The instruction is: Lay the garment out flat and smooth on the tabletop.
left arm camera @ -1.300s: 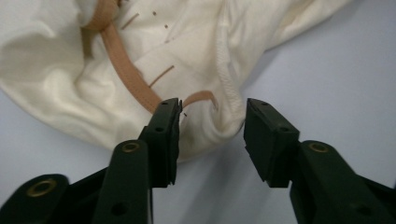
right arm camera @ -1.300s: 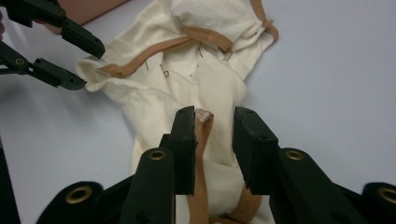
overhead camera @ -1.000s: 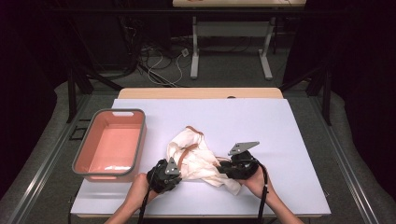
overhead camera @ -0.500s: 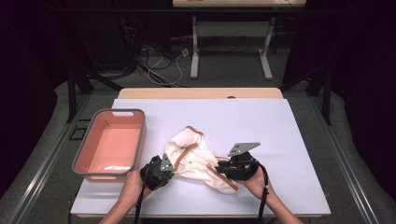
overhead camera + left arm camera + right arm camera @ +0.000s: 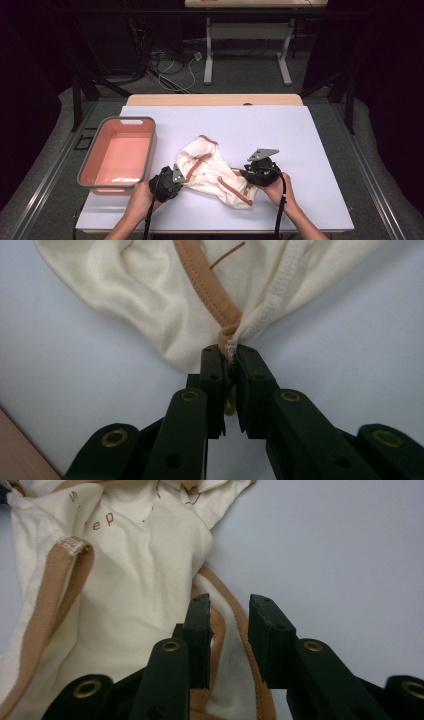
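On the white table [image 5: 310, 150], a crumpled cream garment [image 5: 212, 170] with tan trim lies long from upper left to lower right. The left gripper [image 5: 229, 352] is clamped on its trimmed corner. The right gripper [image 5: 229, 611] has just been opening, jaws apart over the tan hem.

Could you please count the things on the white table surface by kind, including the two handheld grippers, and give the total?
Cream garment with tan trim: 1
Pink bin with grey rim: 1
Grippers: 2, the left gripper shut on the garment's hem, the right gripper open over a tan band
Total: 4
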Available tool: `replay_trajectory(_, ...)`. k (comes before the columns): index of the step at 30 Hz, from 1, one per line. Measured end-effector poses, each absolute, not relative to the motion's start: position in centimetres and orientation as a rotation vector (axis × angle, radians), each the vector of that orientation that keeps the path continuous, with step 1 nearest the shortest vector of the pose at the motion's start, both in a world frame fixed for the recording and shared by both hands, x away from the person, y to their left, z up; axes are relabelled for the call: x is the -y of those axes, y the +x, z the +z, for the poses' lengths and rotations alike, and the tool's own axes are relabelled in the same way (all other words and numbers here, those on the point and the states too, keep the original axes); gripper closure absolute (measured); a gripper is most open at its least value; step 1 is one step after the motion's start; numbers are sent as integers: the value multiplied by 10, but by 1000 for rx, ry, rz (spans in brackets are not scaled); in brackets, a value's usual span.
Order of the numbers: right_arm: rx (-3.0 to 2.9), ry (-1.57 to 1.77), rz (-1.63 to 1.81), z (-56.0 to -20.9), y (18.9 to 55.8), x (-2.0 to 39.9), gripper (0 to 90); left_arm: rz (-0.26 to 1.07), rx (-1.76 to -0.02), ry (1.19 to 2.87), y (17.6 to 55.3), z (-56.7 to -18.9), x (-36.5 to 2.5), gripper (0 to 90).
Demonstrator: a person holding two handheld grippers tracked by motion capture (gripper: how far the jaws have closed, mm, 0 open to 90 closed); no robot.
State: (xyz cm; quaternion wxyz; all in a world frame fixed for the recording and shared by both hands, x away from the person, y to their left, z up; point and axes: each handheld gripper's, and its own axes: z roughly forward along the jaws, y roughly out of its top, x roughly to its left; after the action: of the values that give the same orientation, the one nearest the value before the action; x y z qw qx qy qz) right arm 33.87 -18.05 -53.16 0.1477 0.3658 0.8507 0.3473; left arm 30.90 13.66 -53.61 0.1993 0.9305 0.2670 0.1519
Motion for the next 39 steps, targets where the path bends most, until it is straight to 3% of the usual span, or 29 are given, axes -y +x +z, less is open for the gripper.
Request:
replay_trajectory(7,-2483,1066,968,-538,344,178,648,438,-765,2597,309,-536,-137,825)
replay_trajectory(17,-2535,1061,929,-546,351,175,664,493,-774,2605,310,-537,-138,829)
replay_trajectory(27,-2551,1055,891,-547,352,175,857,502,-796,2576,313,-538,-141,828)
replay_trajectory(39,-2524,1070,784,-537,343,186,870,519,-802,2571,314,-539,-143,829)
